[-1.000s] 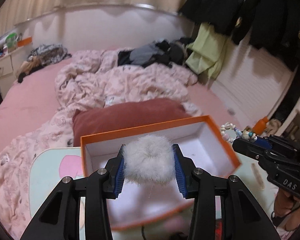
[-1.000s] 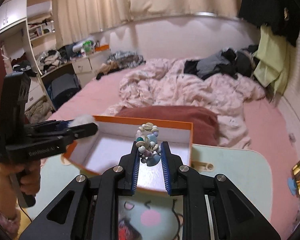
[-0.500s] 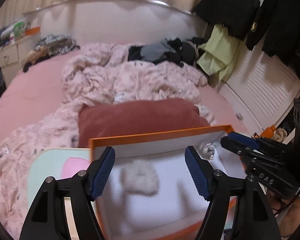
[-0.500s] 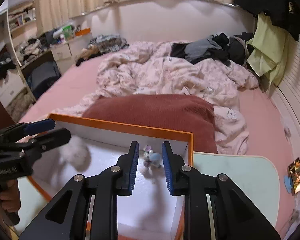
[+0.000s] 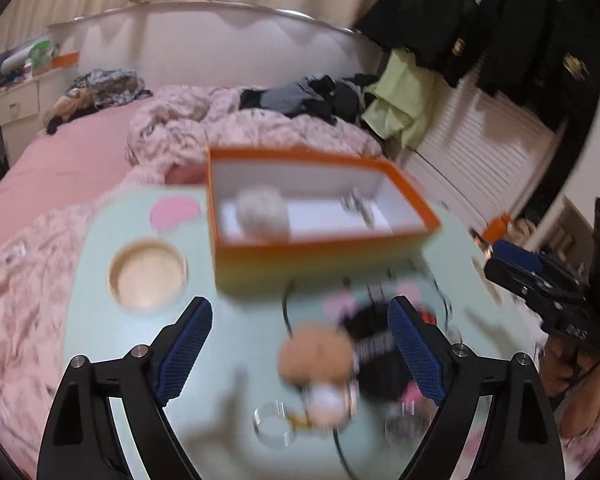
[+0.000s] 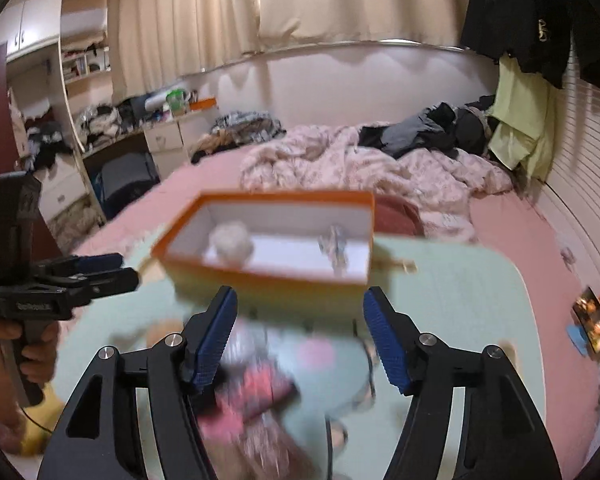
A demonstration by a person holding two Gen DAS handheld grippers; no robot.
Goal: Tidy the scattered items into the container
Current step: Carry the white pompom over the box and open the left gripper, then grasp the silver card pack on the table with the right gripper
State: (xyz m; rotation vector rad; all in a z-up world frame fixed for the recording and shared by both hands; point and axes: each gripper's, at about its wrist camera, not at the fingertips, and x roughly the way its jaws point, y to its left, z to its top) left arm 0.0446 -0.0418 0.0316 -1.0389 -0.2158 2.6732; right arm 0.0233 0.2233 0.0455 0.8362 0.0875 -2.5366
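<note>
Motion blur smears the orange cardboard box (image 5: 320,248), and the pale green surface (image 5: 100,360) at six o'clock carries a brown fuzzy thing (image 5: 316,354) beyond identifying.

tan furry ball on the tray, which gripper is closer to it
Left. The left gripper hangs open right over the tan furry ball, which sits between its fingers. The right gripper, also open, hovers off to the right, over pink clutter.

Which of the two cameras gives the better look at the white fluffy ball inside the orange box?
The left wrist view: white fluffy ball looks bigger there. The right wrist view shows it smaller, blurred, in the orange box.
</note>
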